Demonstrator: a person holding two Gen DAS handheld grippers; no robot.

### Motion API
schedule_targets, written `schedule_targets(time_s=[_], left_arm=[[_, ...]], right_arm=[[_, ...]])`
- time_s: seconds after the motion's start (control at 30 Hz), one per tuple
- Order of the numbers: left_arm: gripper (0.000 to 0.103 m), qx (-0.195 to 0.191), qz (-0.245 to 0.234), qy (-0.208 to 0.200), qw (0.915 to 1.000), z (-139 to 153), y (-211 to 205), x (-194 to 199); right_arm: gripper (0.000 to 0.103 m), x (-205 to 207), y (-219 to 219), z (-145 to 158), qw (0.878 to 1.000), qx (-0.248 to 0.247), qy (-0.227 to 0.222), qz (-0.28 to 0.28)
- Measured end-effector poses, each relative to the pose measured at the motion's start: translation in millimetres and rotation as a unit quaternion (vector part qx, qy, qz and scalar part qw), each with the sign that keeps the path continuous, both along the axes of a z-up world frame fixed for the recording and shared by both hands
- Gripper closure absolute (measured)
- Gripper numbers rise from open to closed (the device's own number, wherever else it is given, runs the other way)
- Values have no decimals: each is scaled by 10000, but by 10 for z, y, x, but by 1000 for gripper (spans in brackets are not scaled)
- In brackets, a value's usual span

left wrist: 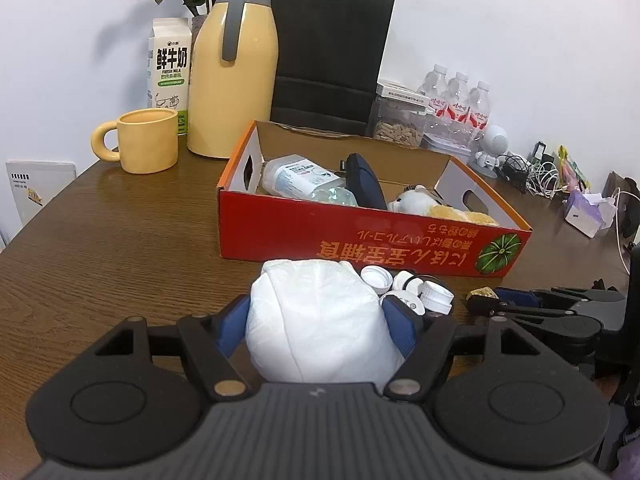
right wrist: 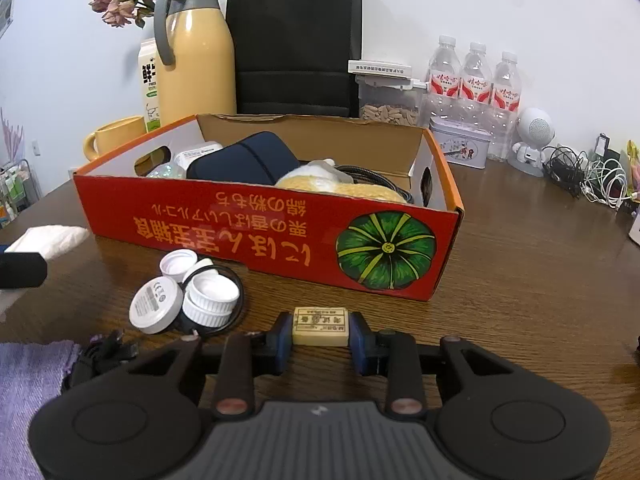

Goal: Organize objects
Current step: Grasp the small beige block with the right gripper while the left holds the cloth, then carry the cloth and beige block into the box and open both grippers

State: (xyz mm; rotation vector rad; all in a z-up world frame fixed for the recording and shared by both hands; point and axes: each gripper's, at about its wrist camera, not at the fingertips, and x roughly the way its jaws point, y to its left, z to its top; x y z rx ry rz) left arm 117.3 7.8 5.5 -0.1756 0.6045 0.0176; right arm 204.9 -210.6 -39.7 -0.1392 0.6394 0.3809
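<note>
— Eraser (right wrist: 320,327) sits on the table just before the red box (right wrist: 256,236), clamped in the right gripper (right wrist: 320,334). Left gripper (left wrist: 318,316) hugs a white wad (left wrist: 316,320).
— Lift clear of the wall first, then release inside.

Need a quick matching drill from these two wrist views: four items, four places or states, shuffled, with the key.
Items:
1. eraser
2. white bundle
3. mug
4. navy pouch

Places:
A. inside the red box
B. between the left gripper's pads
C. on the table, left of the yellow jug
D. between the right gripper's pads

Pairs: 1-D, 2-B, 3-C, 4-A
</note>
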Motion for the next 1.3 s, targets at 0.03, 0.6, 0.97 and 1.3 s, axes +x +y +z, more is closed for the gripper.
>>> schedule_targets(time_s=[0.03,0.6,0.97,1.3], left_arm=[[30,2,0,-7,10000,2,4,0],[30,118,-129,-421,9990,292,-36,250],[30,240,-161,-753,9967,507,-85,776],[30,340,-136,-792,9962,443,-66,1357]], right_arm=[[74,-1,1,1,10000,0,-7,0],[74,-148,-16,470,9961,276,-820,180],[74,212,181,723,9922,358,-1172,214],[74,722,350,704,9922,302,-1199,180]])
